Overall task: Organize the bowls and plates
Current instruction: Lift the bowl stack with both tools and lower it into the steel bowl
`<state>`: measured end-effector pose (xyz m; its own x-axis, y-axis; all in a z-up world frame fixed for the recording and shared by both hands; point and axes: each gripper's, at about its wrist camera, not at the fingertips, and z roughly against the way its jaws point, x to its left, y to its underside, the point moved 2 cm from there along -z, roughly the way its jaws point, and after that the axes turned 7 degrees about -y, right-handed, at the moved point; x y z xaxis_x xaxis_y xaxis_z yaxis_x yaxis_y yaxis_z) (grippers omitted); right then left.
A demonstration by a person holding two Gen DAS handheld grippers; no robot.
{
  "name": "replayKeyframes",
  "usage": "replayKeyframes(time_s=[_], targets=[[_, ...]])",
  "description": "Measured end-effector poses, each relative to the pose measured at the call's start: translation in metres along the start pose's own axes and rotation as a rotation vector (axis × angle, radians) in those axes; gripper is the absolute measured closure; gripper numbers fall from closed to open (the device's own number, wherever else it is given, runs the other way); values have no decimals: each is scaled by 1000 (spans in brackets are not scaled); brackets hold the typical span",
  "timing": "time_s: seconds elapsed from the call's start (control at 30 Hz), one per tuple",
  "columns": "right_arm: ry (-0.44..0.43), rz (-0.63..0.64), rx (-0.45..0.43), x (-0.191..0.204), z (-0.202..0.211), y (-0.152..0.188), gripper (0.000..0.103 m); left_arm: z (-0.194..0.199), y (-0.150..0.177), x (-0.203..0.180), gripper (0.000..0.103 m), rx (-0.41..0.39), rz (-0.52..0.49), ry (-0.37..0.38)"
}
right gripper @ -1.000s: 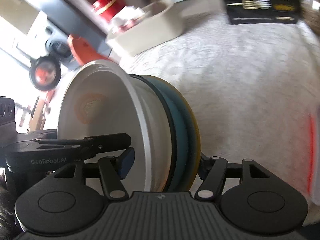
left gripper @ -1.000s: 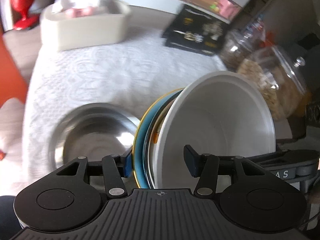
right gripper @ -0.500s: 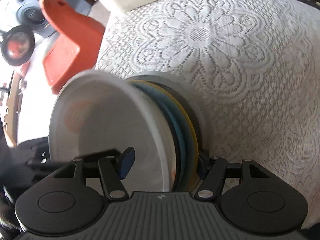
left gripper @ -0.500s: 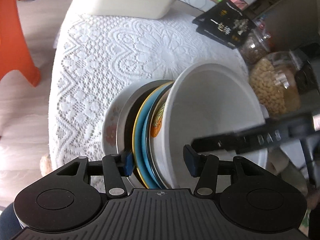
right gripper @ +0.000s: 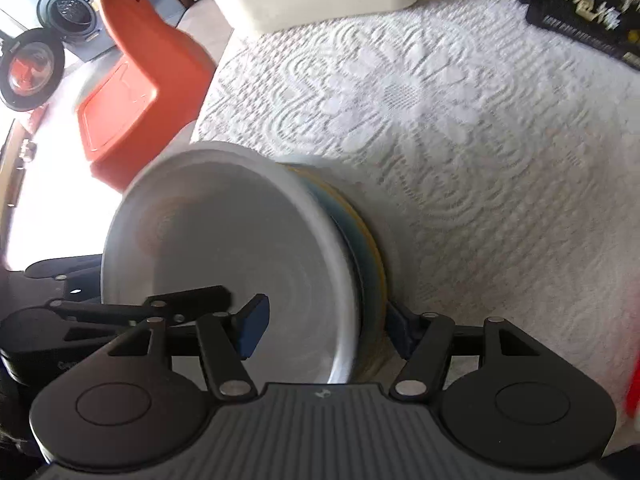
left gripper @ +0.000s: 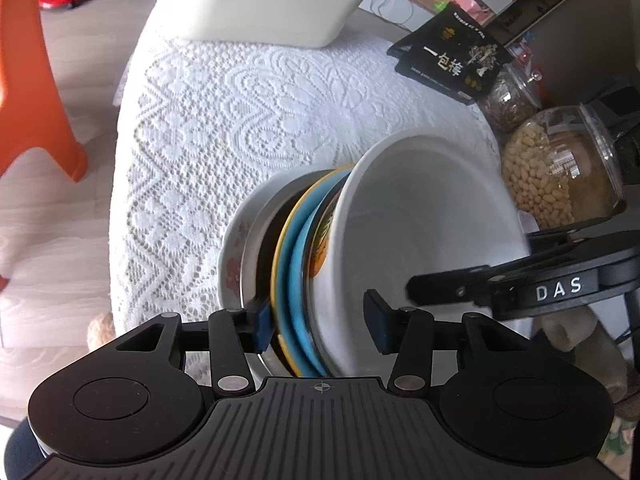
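Nested stack of plates and bowls (left gripper: 320, 264), white bowl (left gripper: 432, 232) on top, low over lace-covered bench (left gripper: 240, 112). Left gripper (left gripper: 316, 326) fingers closing around stack; right gripper (right gripper: 324, 326) fingers clamped on it. Risk: uneven squeeze lets pieces slide out

A white lace tablecloth (left gripper: 248, 120) covers the round table. At the top of the frame a cream rectangular tub (left gripper: 256, 8) sits on it, and a black box with gold lettering (left gripper: 452, 56) lies toward the upper right. Down the right edge stand two lidded glass jars, one of pale beans (left gripper: 556, 172), one darker (left gripper: 512, 100). An orange plastic chair (right gripper: 136, 76) stands at the left, a grey washing machine (right gripper: 64, 12) behind it.
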<state>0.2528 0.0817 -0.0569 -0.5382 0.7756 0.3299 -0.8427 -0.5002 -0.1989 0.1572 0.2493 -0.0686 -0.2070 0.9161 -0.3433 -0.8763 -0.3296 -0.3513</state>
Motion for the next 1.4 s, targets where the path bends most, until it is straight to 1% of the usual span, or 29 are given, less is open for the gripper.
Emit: replayKeyframes(time_s=[0.07,0.1,0.23,0.57,0.7,0.77,0.83,0.87,0.97,1.03,1.13,1.2,1.27,1.33,1.4], targets=[[-7,33,-33,5,10,1,40,3,0,-3,52,-14,-18,-10],[-18,38,-44,8,16,2,39,4,0,-4,53,-15,-24,-12],[8,83,-70,19,25,6,38,2,1,-5,54,-10,-27,-21],[15,75,-69,19,24,9,38,5,4,-6,55,-14,-33,-33],[26,94,-81,21,22,11,39,9,3,-3,59,-4,-23,-29],[55,124,-103,23,22,12,39,14,2,0,60,-10,-11,-27],[105,166,-132,26,22,15,39,19,1,0,60,-31,-14,-46],[129,188,-145,28,21,17,39,23,1,0,61,-49,-19,-59],[195,254,-160,32,13,22,38,37,-1,-6,62,-118,-33,-60],[231,272,-164,32,6,25,38,44,0,-12,62,-146,-59,-66],[229,275,-192,32,3,31,38,46,3,-16,63,-143,-71,-70],[239,266,-233,32,6,35,38,44,6,-17,64,-132,-71,-75],[240,247,-292,30,16,39,38,42,8,-17,64,-125,-66,-79],[217,206,-337,23,25,41,38,43,9,-15,66,-121,-54,-72],[154,156,-345,15,33,42,38,46,11,-12,66,-124,-38,-62]])
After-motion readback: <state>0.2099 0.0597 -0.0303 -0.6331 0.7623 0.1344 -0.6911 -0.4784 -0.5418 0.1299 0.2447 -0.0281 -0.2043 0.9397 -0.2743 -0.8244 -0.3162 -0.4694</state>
